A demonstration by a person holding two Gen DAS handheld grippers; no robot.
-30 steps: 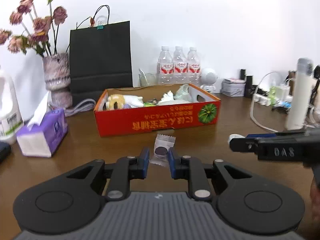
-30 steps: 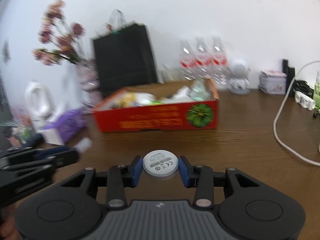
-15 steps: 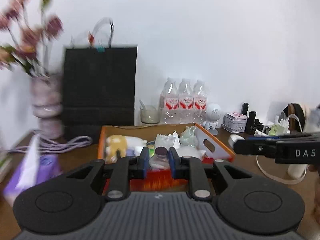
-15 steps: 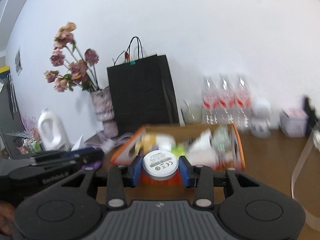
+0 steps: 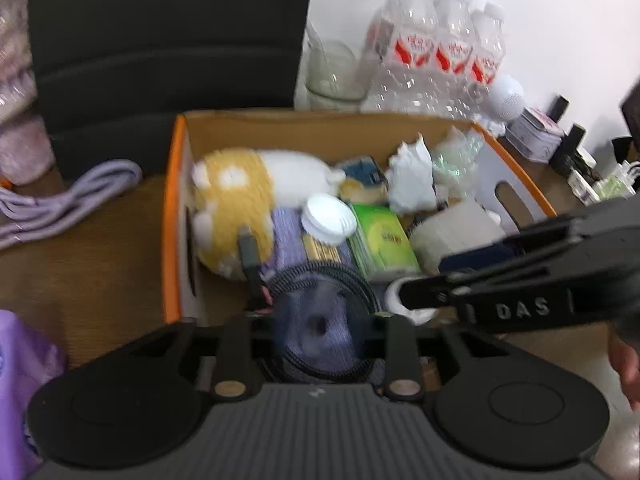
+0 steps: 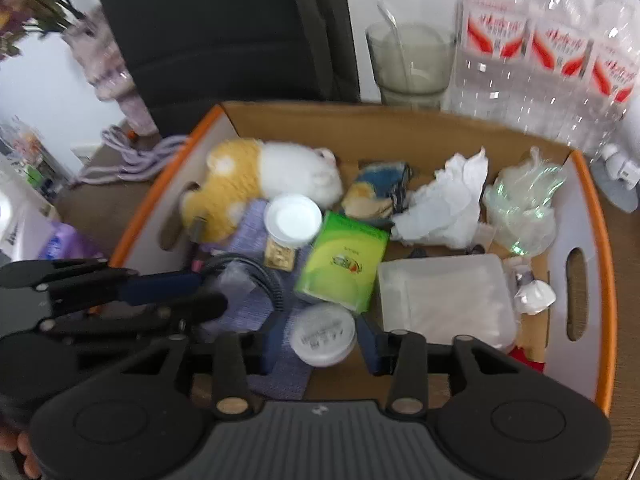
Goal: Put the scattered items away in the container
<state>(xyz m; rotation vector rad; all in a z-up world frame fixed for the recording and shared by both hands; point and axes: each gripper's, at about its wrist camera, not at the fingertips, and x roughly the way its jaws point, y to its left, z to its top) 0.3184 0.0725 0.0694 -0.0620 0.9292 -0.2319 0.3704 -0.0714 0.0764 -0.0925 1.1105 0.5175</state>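
In the left wrist view, the left gripper [image 5: 320, 328] is pointed steeply down over the near end of the orange-edged cardboard box [image 5: 173, 216], and a small packet [image 5: 318, 326], strongly blurred, is seen between its opening jaws, but contact with the pads cannot be judged. In the right wrist view, the white round disc [image 6: 323, 334] is seen between the blue fingers [image 6: 370, 346] of the right gripper [image 6: 320, 344], whose jaws are also opening with small gaps at the sides, above the box floor beside the green carton [image 6: 343, 264]; the left gripper enters from the left edge.
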